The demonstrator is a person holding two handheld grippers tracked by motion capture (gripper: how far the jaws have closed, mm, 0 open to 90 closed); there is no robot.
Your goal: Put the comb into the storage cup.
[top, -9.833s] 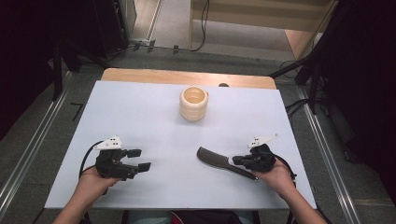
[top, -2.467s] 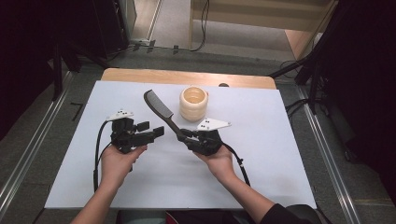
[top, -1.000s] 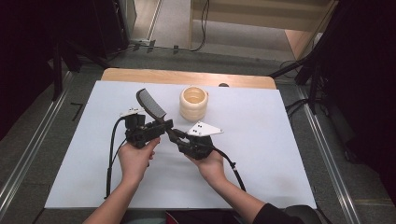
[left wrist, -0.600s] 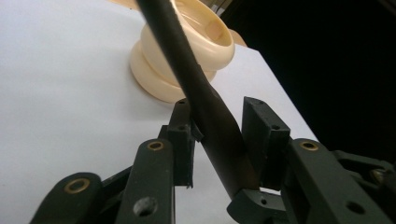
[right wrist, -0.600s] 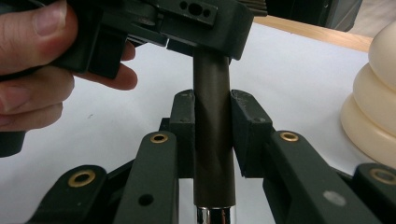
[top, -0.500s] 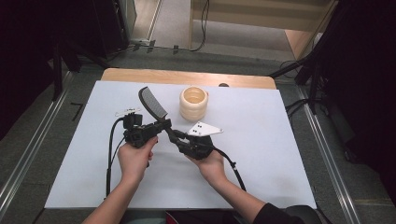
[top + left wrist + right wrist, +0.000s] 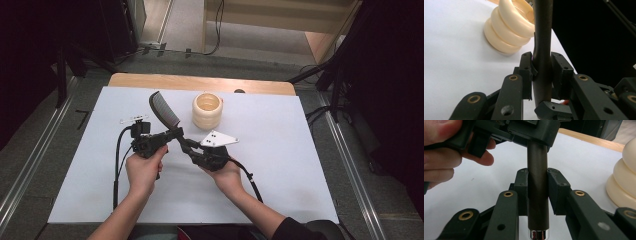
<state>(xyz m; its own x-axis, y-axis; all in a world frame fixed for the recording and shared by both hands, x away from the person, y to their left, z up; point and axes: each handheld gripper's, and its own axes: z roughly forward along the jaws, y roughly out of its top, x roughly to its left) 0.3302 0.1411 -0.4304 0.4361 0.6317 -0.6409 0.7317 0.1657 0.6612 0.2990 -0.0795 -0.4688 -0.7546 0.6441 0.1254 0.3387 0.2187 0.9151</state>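
Mid-handover, by the look of it; both grippers clamp the same dark brush [image 7: 165,111] above the white table [image 7: 300,150], between the person's hands and the cream ribbed cup [image 7: 207,110]. Left gripper [image 7: 172,135]: its jaws have just been closing and now pinch the handle, pads pressed on both sides in the left gripper view [image 7: 541,72]. Right gripper [image 7: 187,148]: jaws also tight on the handle lower down, near the shiny metal end cap, seen in the right gripper view [image 7: 537,192]; its jaws have just eased open a touch, yet the pads look to be touching the handle. Brush is off the table, head tilted up and away toward the far left, handle running down between the two grippers; left hand [image 7: 142,167] and right hand [image 7: 227,175] close together.

Done, judging from this: brush lifted, second grip taken. Left: right gripper lets go fully, then left carries the brush on, likely to the cup; destination is a guess.
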